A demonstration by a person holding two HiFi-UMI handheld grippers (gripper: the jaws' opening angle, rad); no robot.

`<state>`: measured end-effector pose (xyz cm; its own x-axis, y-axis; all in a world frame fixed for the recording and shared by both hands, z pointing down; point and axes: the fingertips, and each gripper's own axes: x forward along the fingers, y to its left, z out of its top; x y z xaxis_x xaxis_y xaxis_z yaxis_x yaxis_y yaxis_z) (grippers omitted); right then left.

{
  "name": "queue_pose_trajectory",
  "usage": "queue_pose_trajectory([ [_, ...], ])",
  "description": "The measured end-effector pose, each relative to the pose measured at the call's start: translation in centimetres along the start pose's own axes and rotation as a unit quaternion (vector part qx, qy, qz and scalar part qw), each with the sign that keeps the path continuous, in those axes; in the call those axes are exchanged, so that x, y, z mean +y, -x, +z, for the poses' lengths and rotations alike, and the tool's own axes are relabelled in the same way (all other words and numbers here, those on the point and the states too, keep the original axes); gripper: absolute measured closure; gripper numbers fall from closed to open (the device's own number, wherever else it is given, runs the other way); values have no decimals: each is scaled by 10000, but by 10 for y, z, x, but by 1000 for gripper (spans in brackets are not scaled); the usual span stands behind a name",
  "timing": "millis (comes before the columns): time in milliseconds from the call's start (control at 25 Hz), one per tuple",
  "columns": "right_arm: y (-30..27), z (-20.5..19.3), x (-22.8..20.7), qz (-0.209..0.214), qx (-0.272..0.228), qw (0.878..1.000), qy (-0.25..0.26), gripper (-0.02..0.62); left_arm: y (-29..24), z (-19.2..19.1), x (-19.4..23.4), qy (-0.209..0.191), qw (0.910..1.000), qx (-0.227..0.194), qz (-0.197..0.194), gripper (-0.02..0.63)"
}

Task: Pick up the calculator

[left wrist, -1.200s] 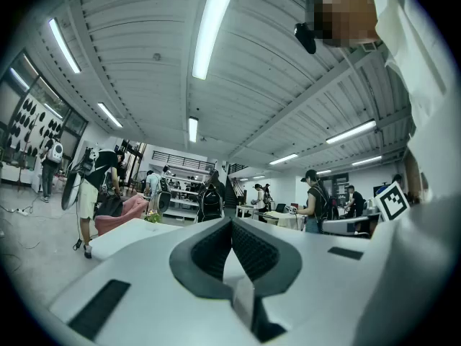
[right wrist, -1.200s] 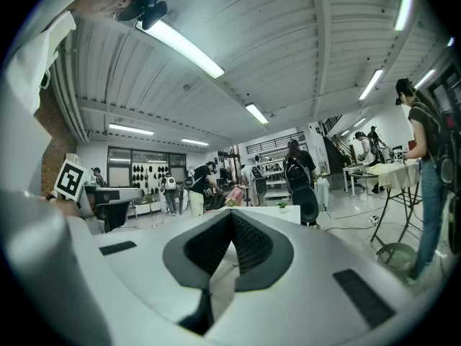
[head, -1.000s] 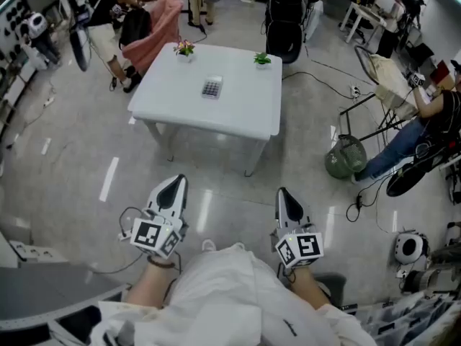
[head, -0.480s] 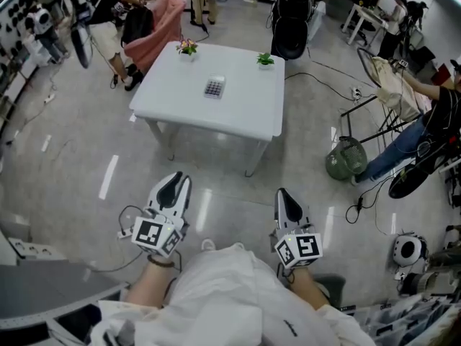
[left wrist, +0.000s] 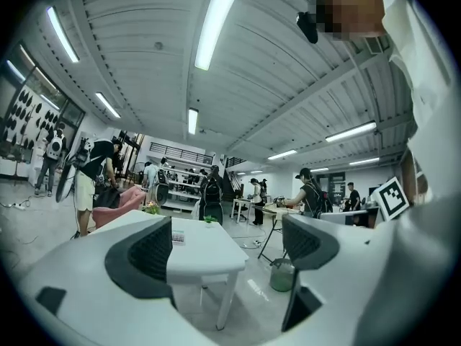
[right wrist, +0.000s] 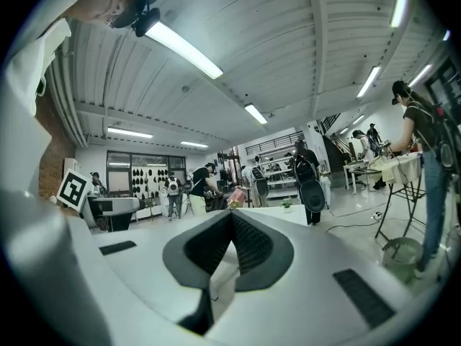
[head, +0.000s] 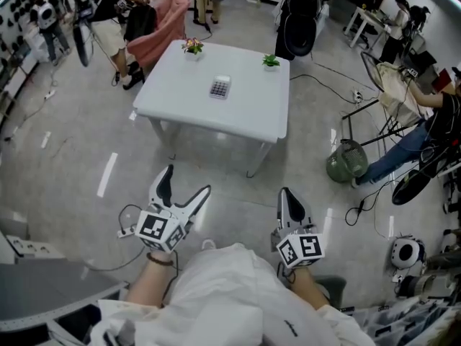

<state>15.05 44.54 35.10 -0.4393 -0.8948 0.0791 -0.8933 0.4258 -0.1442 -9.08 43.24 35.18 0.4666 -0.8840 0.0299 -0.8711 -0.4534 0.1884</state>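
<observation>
Head view, looking steeply down: a person in a white top stands on a grey floor (head: 65, 143), holding a gripper in each hand, both pointed level & fwd toward 12 o'clock.

The left gripper (head: 187, 180), at approx. 7 o'clock in the frame, has its jaws spread in a wide V and opening, w/ nothing btwn them. In the left gripper view, the left gripper (left wrist: 227, 247) shows two dark pads well apart. Only the far-off table (left wrist: 209, 254) is seen through the gap.

The right gripper (head: 286, 193), at approx. 5 o'clock, has its jaws pressed together to a single point. In the right gripper view, the right gripper (right wrist: 232, 244) shows ribbed pads meeting, w/ nothing held.

A white square table (head: 245, 107) stands well ahead at 12 o'clock, clear of both grippers. The calculator (head: 220, 87) lies flat near the table's centre, a little toward 11 o'clock, keys up. In the left gripper view it shows as a small pale slab (left wrist: 178, 237) beside the left pad.

On the table's far edge, a small pot of pink flowers (head: 191, 46) sits at the 11 o'clock corner. A small green plant (head: 271, 61) sits at the 1 o'clock corner. Both are well apart from the calculator.

A green wire basket (head: 342, 161) stands on the floor at 4 o'clock from the table. A seated person (head: 425, 132) is at 3 o'clock. A pink chair (head: 169, 20) is at 11 o'clock.
</observation>
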Motion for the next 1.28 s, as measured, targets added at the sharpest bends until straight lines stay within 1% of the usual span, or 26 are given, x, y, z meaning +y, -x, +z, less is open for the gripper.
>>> queue_pose_trajectory([
  [160,-8,1,12,21,1,10000,37,578,4,2,11,-110,9999,27,31,147],
  [320,-18,-1,29,76,23,9999,136,578,13,2,24,15,10000,-17,57,147],
  [440,-23,-8,42,67,1,9999,111,578,22,-3,31,13,10000,52,18,147],
  [640,-27,-15,57,63,99,9999,99,578,33,-13,43,53,9998,189,25,147],
  [880,-27,-17,52,-59,171,9998,124,578,26,-18,47,129,9995,280,-48,147],
  [1040,-32,-23,48,-83,223,9997,78,578,16,-22,47,119,9993,330,-115,147],
  [1280,-47,-21,37,-81,191,9998,79,578,-4,-21,49,101,9992,339,-160,148],
])
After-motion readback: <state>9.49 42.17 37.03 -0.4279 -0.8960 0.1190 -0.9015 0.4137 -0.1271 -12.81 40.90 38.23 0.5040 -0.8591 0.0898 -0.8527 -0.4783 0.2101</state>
